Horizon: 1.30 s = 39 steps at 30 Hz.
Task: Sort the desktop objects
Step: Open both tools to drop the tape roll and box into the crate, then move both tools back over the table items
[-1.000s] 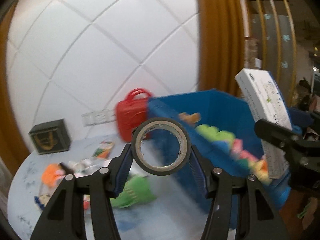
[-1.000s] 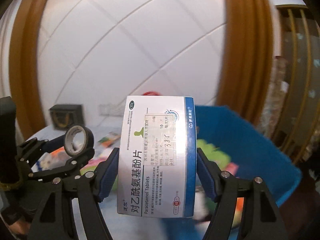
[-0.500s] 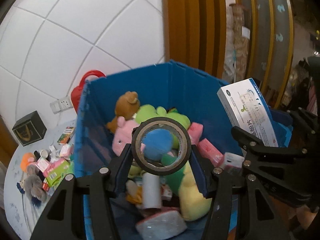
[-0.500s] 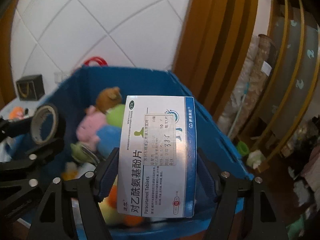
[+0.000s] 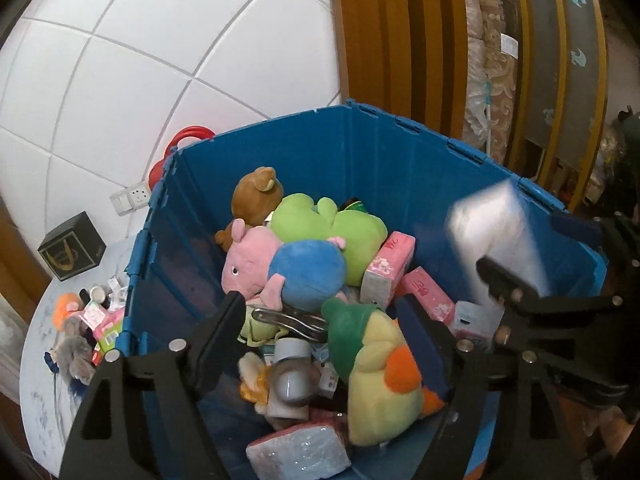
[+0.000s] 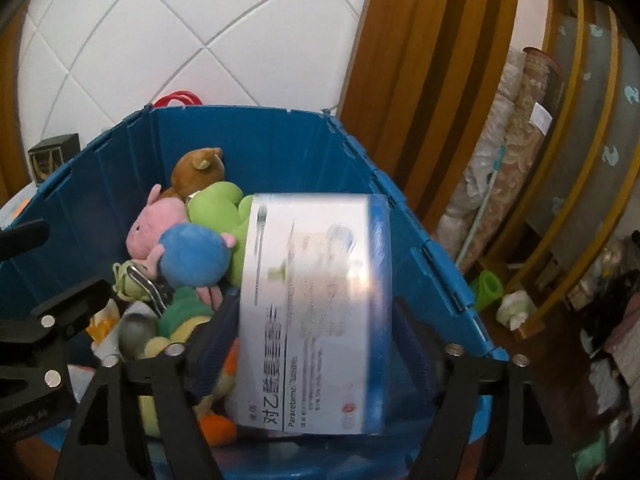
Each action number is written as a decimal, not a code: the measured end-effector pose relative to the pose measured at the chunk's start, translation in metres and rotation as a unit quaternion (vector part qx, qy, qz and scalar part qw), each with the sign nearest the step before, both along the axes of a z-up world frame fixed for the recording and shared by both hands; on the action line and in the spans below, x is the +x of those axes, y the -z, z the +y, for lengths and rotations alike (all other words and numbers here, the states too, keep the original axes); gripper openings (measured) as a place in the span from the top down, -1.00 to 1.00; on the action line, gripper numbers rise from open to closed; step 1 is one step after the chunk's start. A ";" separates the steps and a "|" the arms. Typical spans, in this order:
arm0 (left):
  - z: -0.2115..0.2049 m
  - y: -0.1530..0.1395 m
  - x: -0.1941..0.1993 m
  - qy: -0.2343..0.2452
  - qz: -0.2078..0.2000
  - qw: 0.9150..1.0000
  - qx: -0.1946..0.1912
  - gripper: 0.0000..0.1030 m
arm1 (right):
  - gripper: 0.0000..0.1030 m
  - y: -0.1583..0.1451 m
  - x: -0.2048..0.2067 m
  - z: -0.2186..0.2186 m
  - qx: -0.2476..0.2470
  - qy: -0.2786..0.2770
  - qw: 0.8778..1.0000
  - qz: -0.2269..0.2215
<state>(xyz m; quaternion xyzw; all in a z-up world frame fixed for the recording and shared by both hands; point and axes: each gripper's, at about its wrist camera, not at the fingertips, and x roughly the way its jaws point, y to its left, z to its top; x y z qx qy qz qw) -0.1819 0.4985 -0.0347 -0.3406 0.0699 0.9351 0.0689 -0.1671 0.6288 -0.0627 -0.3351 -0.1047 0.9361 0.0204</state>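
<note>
Right gripper jaws opening, pads off the blurred tablet box, which sits loose between them above the blue crate. Left gripper jaws opening, nothing between them; grey tape roll blurred at 6 o'clock in the crate, among plush toys. Box print reads "Paracetamol" plus Chinese characters. Left view only: pink tissue packs at 3 o'clock of the pink pig plush, desk clutter at 9 o'clock outside the crate. Right view only: green cup on the floor at 3 o'clock. Both: black box, gold logo, unreadable.
</note>
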 end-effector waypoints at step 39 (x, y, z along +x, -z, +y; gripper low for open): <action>-0.304 -0.020 0.108 -0.128 0.079 0.987 0.058 -0.54 | -1.00 -0.069 0.088 -0.253 -0.035 -0.112 0.989 0.086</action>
